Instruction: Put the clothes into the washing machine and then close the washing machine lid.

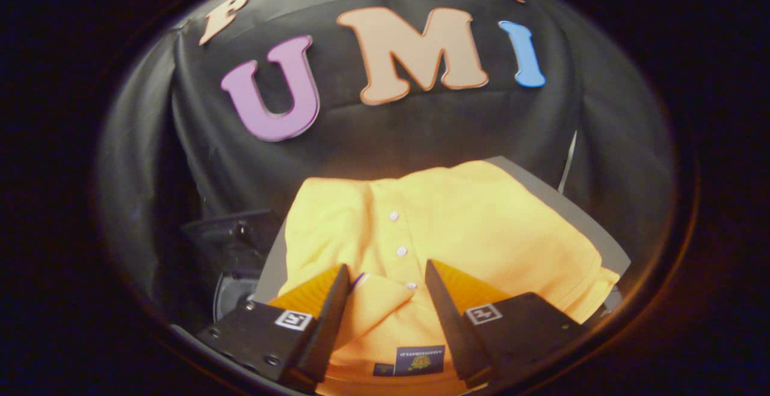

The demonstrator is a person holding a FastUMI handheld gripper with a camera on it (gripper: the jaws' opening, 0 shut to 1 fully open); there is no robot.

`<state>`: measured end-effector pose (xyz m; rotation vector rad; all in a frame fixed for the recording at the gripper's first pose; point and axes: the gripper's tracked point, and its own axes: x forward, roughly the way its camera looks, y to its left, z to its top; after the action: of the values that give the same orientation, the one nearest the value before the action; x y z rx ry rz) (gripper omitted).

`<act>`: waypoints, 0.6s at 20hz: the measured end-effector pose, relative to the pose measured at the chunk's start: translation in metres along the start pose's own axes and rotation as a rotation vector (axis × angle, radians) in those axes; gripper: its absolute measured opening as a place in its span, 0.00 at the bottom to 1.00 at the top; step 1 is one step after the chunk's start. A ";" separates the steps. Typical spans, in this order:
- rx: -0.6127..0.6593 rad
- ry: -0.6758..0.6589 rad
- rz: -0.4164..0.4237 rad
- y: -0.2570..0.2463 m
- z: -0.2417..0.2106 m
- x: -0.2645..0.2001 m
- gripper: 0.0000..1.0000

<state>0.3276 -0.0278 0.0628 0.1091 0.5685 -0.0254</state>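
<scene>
Claw spread wide, its fingers straddling the collar of a yellow shirt on the grey worktop, gripping nothing.

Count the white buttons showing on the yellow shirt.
3, in a line down the yellow shirt placket: upper, middle, lowest between the open gripper fingertips. Folds may hide more.

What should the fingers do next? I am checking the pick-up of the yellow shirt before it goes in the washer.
Probably close the fingers on the collar fold. The gripper is open, its fingers straddling the yellow polo shirt at the collar and button placket, and the folded cloth already lies between them on the grey surface. Neither finger seems to press on it yet, so closing before lifting looks right.
</scene>
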 end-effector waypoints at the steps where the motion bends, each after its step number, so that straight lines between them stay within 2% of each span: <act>1: -0.048 -0.042 -0.003 0.004 0.001 -0.002 0.65; 2: -0.082 -0.049 0.010 0.006 -0.003 0.001 0.63; 5: -0.017 -0.087 0.012 0.003 0.003 0.005 0.30; 7: 0.006 -0.108 0.016 0.007 0.001 0.002 0.18; 9: 0.008 -0.113 0.030 0.010 0.000 -0.003 0.10; 12: -0.010 -0.121 0.043 0.017 0.001 -0.014 0.06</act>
<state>0.3176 -0.0113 0.0729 0.1088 0.4453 0.0126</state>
